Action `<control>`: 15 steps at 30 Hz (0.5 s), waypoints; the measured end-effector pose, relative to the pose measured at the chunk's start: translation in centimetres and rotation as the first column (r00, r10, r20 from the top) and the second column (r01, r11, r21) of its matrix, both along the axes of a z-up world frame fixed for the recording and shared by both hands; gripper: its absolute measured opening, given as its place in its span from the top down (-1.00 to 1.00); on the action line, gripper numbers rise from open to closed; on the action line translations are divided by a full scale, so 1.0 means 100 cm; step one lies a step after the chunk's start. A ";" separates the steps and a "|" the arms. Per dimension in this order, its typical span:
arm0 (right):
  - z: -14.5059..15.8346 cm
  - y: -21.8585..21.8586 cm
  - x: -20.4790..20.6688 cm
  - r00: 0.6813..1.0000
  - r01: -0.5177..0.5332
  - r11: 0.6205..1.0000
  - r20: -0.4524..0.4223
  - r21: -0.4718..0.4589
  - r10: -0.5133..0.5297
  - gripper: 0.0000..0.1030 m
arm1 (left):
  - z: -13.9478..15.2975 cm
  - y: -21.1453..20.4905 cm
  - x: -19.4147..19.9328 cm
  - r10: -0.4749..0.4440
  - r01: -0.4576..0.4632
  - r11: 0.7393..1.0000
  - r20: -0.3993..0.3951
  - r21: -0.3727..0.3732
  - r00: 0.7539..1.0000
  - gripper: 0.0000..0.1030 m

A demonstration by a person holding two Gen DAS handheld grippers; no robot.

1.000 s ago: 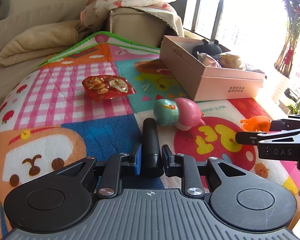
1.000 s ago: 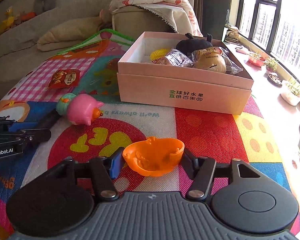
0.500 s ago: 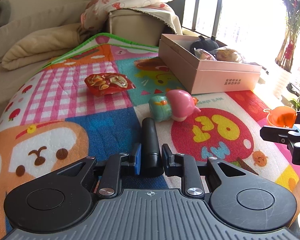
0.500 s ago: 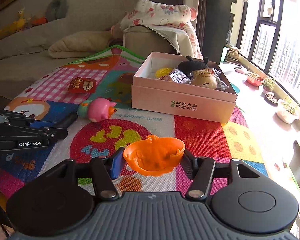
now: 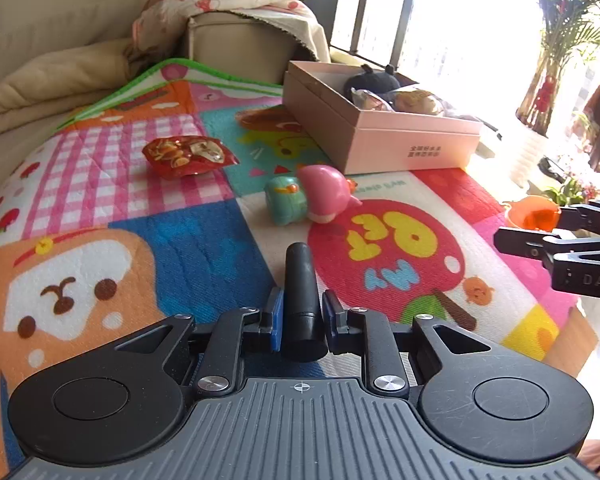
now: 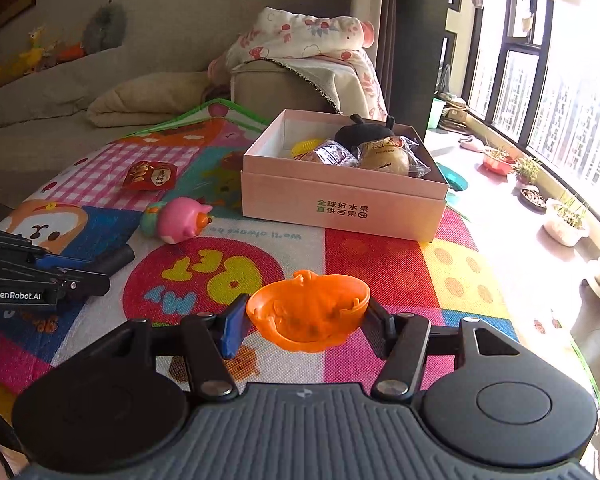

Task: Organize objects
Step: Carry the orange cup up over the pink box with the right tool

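Note:
My left gripper (image 5: pixel 300 316) is shut on a black cylinder (image 5: pixel 302 292) that sticks out forward over the colourful play mat (image 5: pixel 204 248). My right gripper (image 6: pixel 306 316) is shut on an orange pumpkin-shaped cup (image 6: pixel 308 308), held above the mat's near right part; the same cup (image 5: pixel 532 212) shows at the right edge of the left wrist view. A pink and teal toy (image 5: pixel 312 198) (image 6: pixel 178 220) lies on the mat ahead. Beyond it a red snack packet (image 5: pixel 188 154) (image 6: pixel 152 176) lies on the pink check patch. An open pink box (image 6: pixel 340 196) (image 5: pixel 380 136) holds a black plush and wrapped snacks.
A beige sofa arm draped with a floral blanket (image 6: pixel 300 56) stands behind the box, with a folded cream quilt (image 6: pixel 140 100) to its left. Potted plants (image 6: pixel 564 216) line the window sill on the right. The mat's right edge drops to the floor.
Both grippers have pulled back from the box and toy, which now look smaller and farther. Each grip is unchanged.

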State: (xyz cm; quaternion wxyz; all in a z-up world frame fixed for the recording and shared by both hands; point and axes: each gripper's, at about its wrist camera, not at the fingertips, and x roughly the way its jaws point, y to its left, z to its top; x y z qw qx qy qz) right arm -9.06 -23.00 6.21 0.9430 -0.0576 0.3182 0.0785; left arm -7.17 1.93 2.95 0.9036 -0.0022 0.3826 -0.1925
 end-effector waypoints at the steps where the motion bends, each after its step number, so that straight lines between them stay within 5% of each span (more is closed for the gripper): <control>1: 0.000 -0.002 0.002 1.000 0.004 1.000 0.001 0.002 -0.004 -0.14 | 0.003 0.001 -0.001 -0.014 0.014 1.000 -0.012 -0.020 1.000 0.54; 4: 0.002 -0.009 0.008 1.000 0.014 1.000 0.004 0.014 -0.014 -0.14 | 0.024 -0.003 0.002 -0.044 0.044 0.997 -0.001 -0.068 0.999 0.54; 11: 0.002 -0.017 0.020 1.000 0.015 0.999 0.015 0.047 -0.016 -0.14 | 0.112 -0.049 0.061 -0.106 0.129 0.987 0.204 -0.100 0.973 0.54; 15: -0.001 -0.023 0.027 0.999 0.037 0.998 0.003 0.041 -0.037 -0.14 | 0.120 -0.086 0.115 -0.072 0.100 0.990 0.254 -0.098 0.964 0.54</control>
